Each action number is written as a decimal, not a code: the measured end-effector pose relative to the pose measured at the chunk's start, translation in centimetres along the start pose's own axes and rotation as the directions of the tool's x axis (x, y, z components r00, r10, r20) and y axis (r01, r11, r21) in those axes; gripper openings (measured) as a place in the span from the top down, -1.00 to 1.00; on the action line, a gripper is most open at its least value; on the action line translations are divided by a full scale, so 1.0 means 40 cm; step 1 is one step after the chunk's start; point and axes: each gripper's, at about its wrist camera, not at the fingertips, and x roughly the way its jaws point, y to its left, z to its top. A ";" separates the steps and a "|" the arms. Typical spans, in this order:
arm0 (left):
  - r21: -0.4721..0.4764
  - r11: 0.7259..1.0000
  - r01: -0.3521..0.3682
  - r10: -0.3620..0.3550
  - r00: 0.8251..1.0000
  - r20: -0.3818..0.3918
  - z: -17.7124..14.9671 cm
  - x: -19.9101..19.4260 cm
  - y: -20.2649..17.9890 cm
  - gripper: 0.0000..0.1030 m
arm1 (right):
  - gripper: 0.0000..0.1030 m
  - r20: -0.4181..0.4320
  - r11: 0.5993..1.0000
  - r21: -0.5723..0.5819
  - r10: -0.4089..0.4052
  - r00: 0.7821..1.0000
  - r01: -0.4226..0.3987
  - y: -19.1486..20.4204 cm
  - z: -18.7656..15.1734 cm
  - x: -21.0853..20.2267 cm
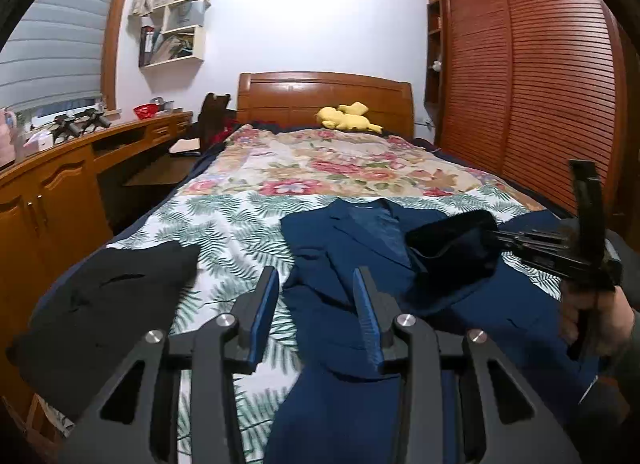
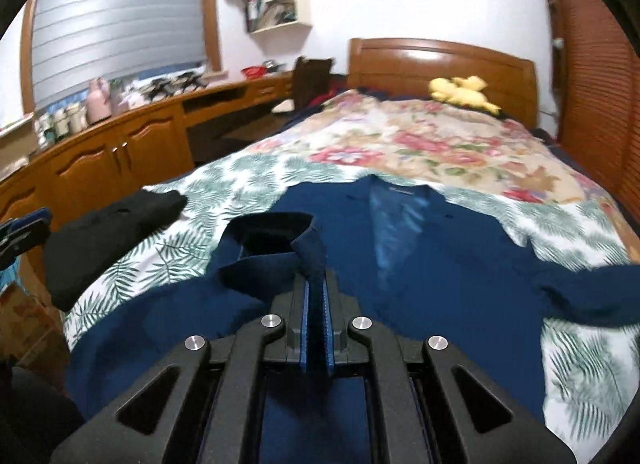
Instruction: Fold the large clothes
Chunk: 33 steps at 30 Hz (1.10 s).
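Observation:
A large blue suit jacket lies face up on the bed, collar toward the headboard. My right gripper is shut on the end of its left sleeve, whose dark cuff opening hangs lifted above the jacket's chest. The left wrist view shows that gripper coming in from the right with the cuff, held by a person's hand. My left gripper hovers over the jacket's lower left part, its jaws apart with nothing pressed between them. A folded black garment lies at the bed's left edge.
The bed has a leaf-print sheet and a floral cover. A yellow plush toy lies by the wooden headboard. A wooden desk with cabinets runs along the left. A slatted wardrobe stands on the right.

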 end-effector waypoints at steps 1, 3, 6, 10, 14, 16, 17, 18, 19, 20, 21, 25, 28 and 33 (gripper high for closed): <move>0.005 1.000 0.006 -0.006 1.000 0.000 0.001 0.004 -0.014 0.28 | 0.93 0.015 1.000 0.020 -0.009 1.000 0.008 -0.012 -0.012 -0.028; 0.010 1.000 0.024 -0.024 1.000 -0.003 0.003 0.014 -0.040 0.28 | 0.93 0.036 0.999 0.047 -0.012 0.999 0.011 -0.030 -0.033 -0.071; 0.021 0.999 0.047 -0.047 0.999 -0.009 0.002 0.028 -0.076 0.28 | 0.93 0.032 0.995 0.091 -0.035 0.999 0.032 -0.056 -0.081 -0.120; 0.038 0.996 0.079 -0.079 0.997 -0.018 0.001 0.043 -0.117 0.28 | 0.93 -0.023 0.994 0.095 -0.060 0.998 0.062 -0.063 -0.154 -0.132; 0.040 0.992 0.118 -0.117 0.993 -0.031 0.000 0.056 -0.151 0.28 | 0.93 -0.094 0.995 0.089 -0.045 0.995 0.054 -0.058 -0.216 -0.112; 0.044 0.991 0.128 -0.126 0.991 -0.039 -0.001 0.063 -0.163 0.28 | 0.92 -0.116 0.997 0.066 -0.039 0.993 0.047 -0.048 -0.239 -0.109; 0.049 0.990 0.132 -0.130 0.991 -0.043 -0.002 0.066 -0.170 0.28 | 0.90 -0.129 0.998 0.044 -0.044 0.991 0.050 -0.037 -0.250 -0.109; 0.053 0.989 0.134 -0.132 0.990 -0.046 -0.002 0.068 -0.176 0.28 | 0.89 -0.140 0.998 0.012 -0.056 0.989 0.059 -0.024 -0.256 -0.109; 0.058 0.989 0.135 -0.132 0.990 -0.048 0.000 0.069 -0.181 0.28 | 0.86 -0.143 0.998 -0.014 -0.069 0.987 0.068 -0.017 -0.258 -0.109; 0.066 0.989 0.131 -0.128 0.991 -0.048 0.000 0.069 -0.187 0.28 | 0.82 -0.142 0.995 -0.058 -0.083 0.986 0.075 0.003 -0.262 -0.113; 0.076 0.989 0.125 -0.122 0.992 -0.045 0.002 0.067 -0.192 0.28 | 0.79 -0.141 0.995 -0.076 -0.077 0.987 0.067 0.012 -0.268 -0.117; 0.081 0.988 0.129 -0.126 0.991 -0.039 0.002 0.059 -0.194 0.28 | 0.31 -0.130 0.991 -0.131 -0.046 0.990 0.028 0.052 -0.264 -0.136; 0.085 0.988 0.125 -0.122 0.992 -0.036 0.002 0.056 -0.191 0.28 | -0.03 -0.108 0.986 -0.169 -0.021 0.994 0.002 0.084 -0.243 -0.145; 0.074 0.989 0.124 -0.122 0.992 -0.038 0.006 0.058 -0.182 0.28 | -0.13 -0.140 0.986 -0.168 -0.011 0.990 -0.013 0.102 -0.214 -0.081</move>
